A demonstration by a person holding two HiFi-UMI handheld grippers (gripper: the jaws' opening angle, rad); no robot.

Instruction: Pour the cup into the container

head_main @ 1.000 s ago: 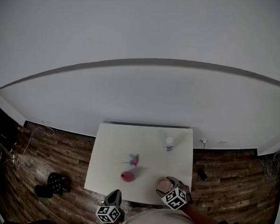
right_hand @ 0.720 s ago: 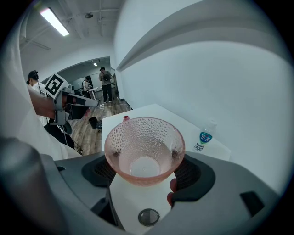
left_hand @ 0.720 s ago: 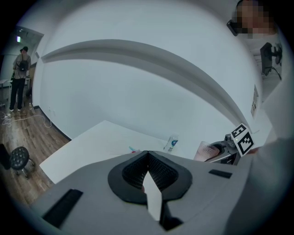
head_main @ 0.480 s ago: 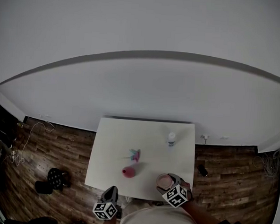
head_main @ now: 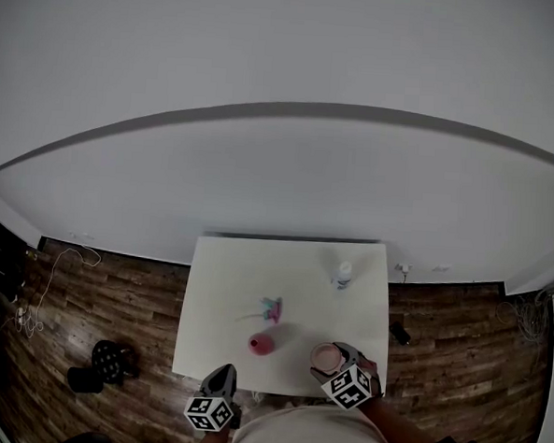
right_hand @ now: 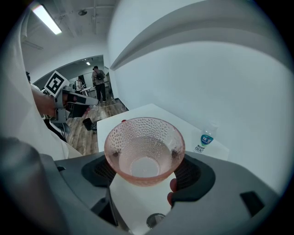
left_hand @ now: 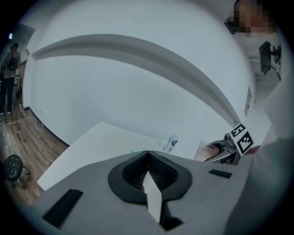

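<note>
My right gripper (head_main: 330,361) is shut on a pink dimpled glass bowl (right_hand: 144,146), held upright over the table's near right corner. In the right gripper view the pads (right_hand: 189,170) press on the bowl's two sides. The bowl (head_main: 325,356) looks see-through, and I cannot tell what it holds. A pink cup (head_main: 261,344) stands on the white table (head_main: 227,278) to the bowl's left. My left gripper (head_main: 218,384) hangs shut and empty at the table's front edge, below that cup. In its own view the left gripper (left_hand: 147,154) has its jaws touching.
A small plastic bottle with a blue label (head_main: 343,273) stands at the table's far right. A little pink and blue object (head_main: 270,309) lies mid-table. Around the table is wood floor, with a black stool (head_main: 110,357) to the left. A white wall rises behind.
The left gripper has drifted a little to the left along the table's front edge. The right gripper still holds the bowl, barely shifted. The head view has moved slightly.
</note>
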